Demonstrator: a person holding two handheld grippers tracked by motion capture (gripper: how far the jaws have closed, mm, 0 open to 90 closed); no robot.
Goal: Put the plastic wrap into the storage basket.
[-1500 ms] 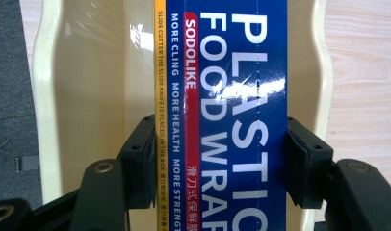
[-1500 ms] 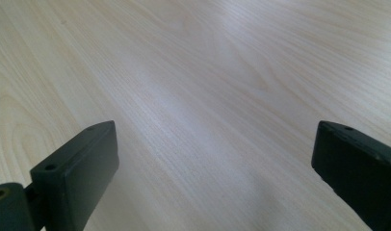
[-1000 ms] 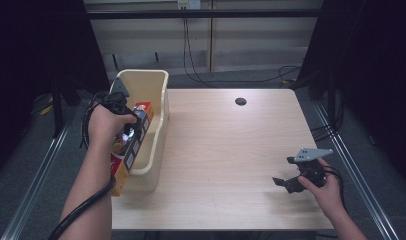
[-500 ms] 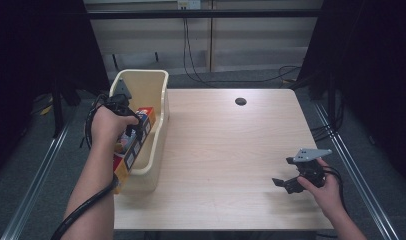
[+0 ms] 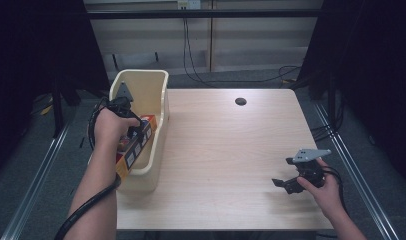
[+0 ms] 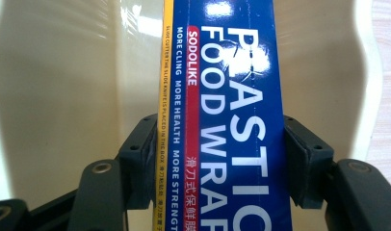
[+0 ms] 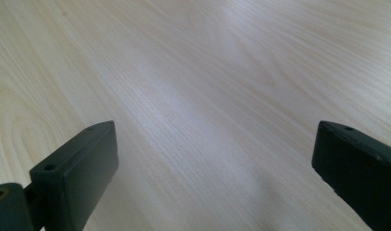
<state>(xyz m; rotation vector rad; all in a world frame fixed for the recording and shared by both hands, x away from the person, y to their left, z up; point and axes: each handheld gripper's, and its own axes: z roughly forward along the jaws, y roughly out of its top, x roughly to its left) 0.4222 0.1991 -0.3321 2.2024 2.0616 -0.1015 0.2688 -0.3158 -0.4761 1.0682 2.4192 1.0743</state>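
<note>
- Pale wooden bench (image 5: 226, 160) (one dark hole (image 5: 240, 101) near the far edge), dark room around.
- Cream bin (image 5: 158, 107) at its left edge holds the plastic wrap box (image 6: 232, 120), pinched by the left gripper (image 5: 136, 131) fingers.
- Right gripper (image 5: 286, 184) fingers spread, empty.

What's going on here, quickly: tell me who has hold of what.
A person at a wooden table works with a gripper in each hand. The left gripper is clamped on a long blue plastic food wrap box, holding it inside the cream bin at the table's left edge, one end sticking out over the near rim. The right gripper sits low over bare table at the near right, jaws wide apart, holding nothing.
</note>
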